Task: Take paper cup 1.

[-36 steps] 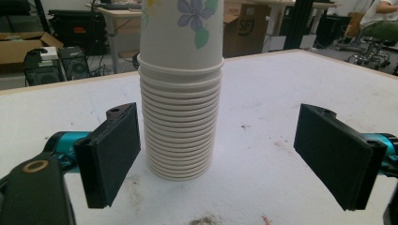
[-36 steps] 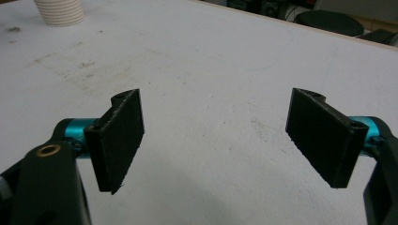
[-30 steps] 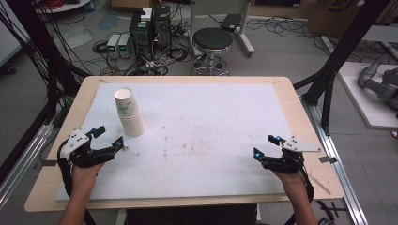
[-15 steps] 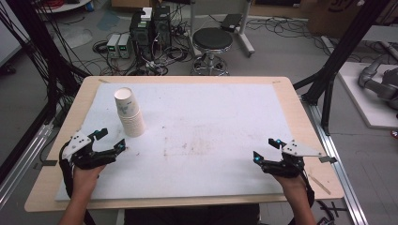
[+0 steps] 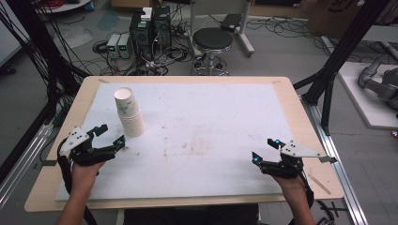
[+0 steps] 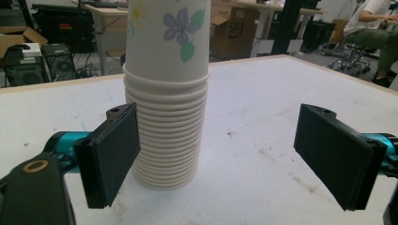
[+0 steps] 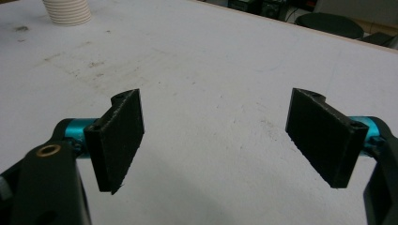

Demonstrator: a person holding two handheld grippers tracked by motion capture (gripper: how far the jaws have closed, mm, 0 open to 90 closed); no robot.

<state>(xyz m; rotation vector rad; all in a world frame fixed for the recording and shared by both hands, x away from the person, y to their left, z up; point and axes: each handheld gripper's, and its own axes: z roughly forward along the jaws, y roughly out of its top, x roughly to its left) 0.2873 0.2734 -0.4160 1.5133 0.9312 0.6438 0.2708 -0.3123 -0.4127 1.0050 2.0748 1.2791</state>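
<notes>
A tall stack of white paper cups (image 5: 129,112) with a flower print stands upright on the left part of the white mat (image 5: 211,108). My left gripper (image 5: 112,133) is open just in front of the stack, a little to its left. In the left gripper view the stack (image 6: 166,93) rises just beyond the left jaw, and the open gripper (image 6: 216,150) holds nothing. My right gripper (image 5: 263,149) rests open over the mat's near right side. In the right gripper view the gripper (image 7: 216,131) is open over bare mat, with the stack's base (image 7: 68,10) far off at top left.
The mat covers a wooden table (image 5: 300,117) and has faint brown stains (image 5: 187,145) near its middle. Beyond the far edge stand a black stool (image 5: 212,42), computer boxes (image 5: 148,28) and loose cables. A seated person (image 6: 380,28) is in the background.
Both grippers have barely moved. The right one has drifted slightly toward the near edge. Both stay open, and the cup stack has not moved.
</notes>
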